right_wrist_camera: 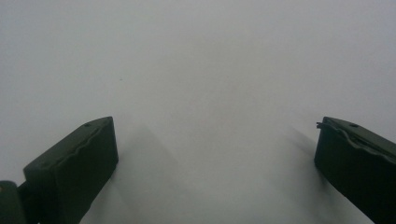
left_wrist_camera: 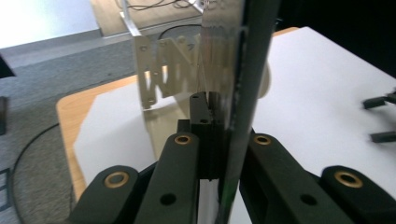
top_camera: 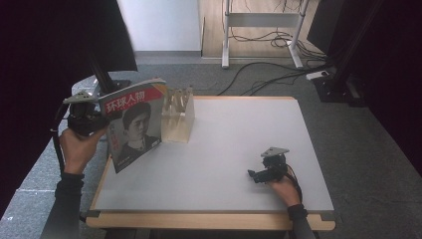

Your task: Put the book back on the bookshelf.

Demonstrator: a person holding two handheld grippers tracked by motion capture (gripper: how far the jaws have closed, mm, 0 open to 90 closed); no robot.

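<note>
High view: my left gripper [top_camera: 102, 121] clamps the glossy portrait-cover magazine [top_camera: 135, 124] upright, just left of the clear slotted acrylic rack [top_camera: 177, 115].

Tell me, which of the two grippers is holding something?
The left gripper, at the table's left edge: its jaws are clamped on the magazine. The right gripper rests open on the table.

Most of the desk [top_camera: 219, 149] is wide open; only the clear rack [top_camera: 178, 115] and the upright magazine [top_camera: 133, 124] crowd the far-left corner.
</note>
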